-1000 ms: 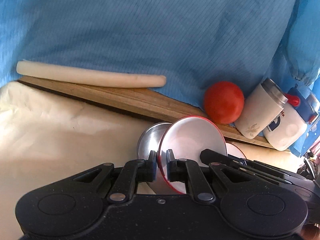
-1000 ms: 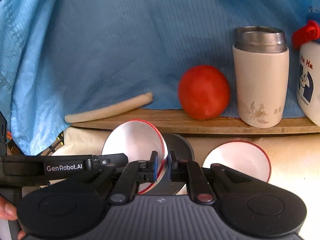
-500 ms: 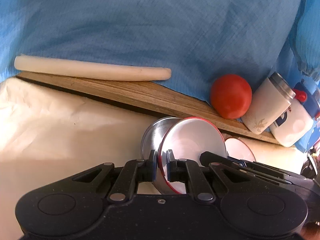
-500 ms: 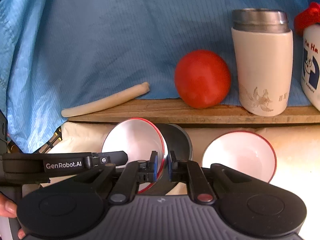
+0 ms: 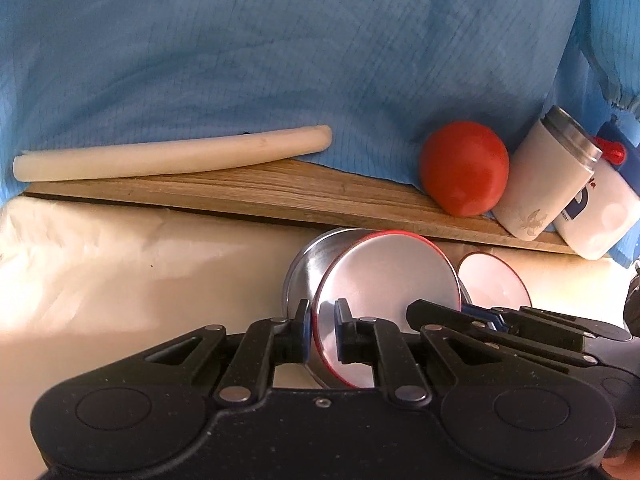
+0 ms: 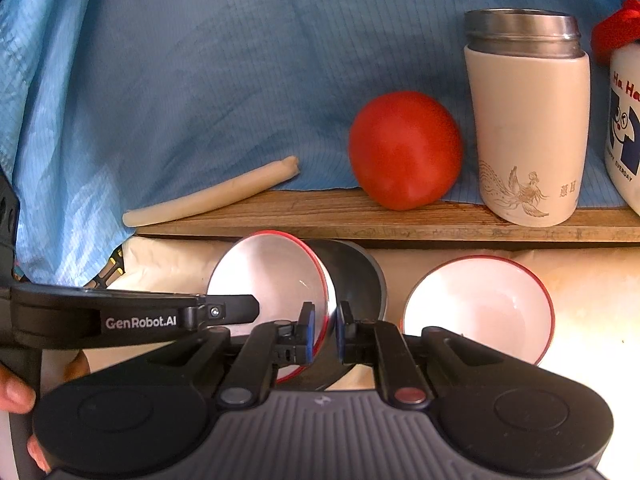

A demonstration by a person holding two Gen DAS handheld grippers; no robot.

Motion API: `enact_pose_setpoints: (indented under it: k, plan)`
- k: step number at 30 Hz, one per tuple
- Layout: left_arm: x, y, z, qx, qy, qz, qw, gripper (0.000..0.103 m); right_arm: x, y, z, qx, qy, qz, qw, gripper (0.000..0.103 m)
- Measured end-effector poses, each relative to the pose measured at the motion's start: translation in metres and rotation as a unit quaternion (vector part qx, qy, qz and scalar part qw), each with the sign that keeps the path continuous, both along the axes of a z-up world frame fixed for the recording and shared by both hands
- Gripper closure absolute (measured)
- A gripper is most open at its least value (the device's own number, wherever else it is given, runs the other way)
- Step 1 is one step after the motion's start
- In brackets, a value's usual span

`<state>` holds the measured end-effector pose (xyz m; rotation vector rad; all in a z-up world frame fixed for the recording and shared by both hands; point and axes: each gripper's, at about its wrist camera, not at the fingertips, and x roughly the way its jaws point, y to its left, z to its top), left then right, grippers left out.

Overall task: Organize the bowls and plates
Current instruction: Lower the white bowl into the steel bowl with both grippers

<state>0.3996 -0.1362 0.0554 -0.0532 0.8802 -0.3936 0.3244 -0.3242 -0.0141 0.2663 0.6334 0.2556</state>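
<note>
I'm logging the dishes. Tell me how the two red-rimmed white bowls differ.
The held bowl is tipped on edge and nested in a steel bowl; the free bowl sits upright, alone on the cream cloth. Both claws pinch the held bowl's rim; nothing touches the free bowl. Both have white insides and red rims.

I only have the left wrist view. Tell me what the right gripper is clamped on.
Observer: In the right wrist view, the right gripper is shut on the rim of the tilted red-rimmed bowl.
Operator: Report on the other bowl behind it. Mine is half hidden.
Observer: The second bowl sits upright and empty, with a gap between it and the steel bowl.
Operator: Say what else is in frame there.
Observer: Part of a hand shows at the lower left edge.
</note>
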Motion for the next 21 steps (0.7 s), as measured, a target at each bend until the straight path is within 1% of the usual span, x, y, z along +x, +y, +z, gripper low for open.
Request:
enact_pose_setpoints:
  k: [9, 12, 16, 21]
  plan:
    - [0.0007, -0.0033, 0.0007, 0.016, 0.005, -0.002, 0.9999, 0.091, -0.0012, 0.0025, 0.001, -0.01, -0.002, 0.003, 1.0, 0.091]
    - [0.0033, -0.0051, 0.0006, 0.024, 0.009, -0.001, 0.9997, 0.093, -0.0034, 0.0023, 0.0025, -0.013, -0.004, 0.002, 1.0, 0.088]
    - [0.0063, -0.0067, 0.0, 0.034, 0.011, 0.002, 0.9994, 0.095, -0.0054, 0.0015, 0.0041, -0.019, -0.004, -0.002, 1.0, 0.088]
    - [0.0067, -0.0073, -0.0006, 0.035, 0.011, 0.003, 0.9993, 0.095, -0.0061, -0.0014, 0.0049, -0.015, -0.003, -0.001, 1.0, 0.088]
